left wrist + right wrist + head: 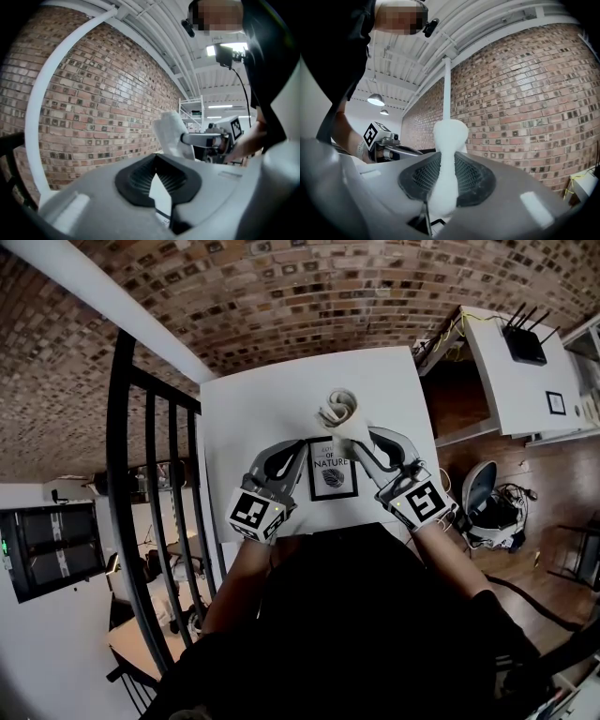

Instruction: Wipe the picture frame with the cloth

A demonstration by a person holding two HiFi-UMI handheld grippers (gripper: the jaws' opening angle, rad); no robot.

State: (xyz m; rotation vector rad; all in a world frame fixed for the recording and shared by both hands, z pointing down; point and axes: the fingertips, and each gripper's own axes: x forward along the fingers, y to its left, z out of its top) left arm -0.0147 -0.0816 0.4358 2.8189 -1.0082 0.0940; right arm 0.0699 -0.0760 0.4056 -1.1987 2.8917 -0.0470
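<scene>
Jaws, right gripper (358, 442): clamped on rolled white cloth (339, 411), held above frame top edge | Jaws, left gripper (296, 456): tips closed together, nothing between, beside frame upper-left corner | picture frame (333, 470): flat on white table (262, 409), between both grippers

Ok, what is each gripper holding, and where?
Right gripper pinches the cloth near its lower end. Left gripper sits at the left edge of the picture frame; a grip there cannot be told.
</scene>
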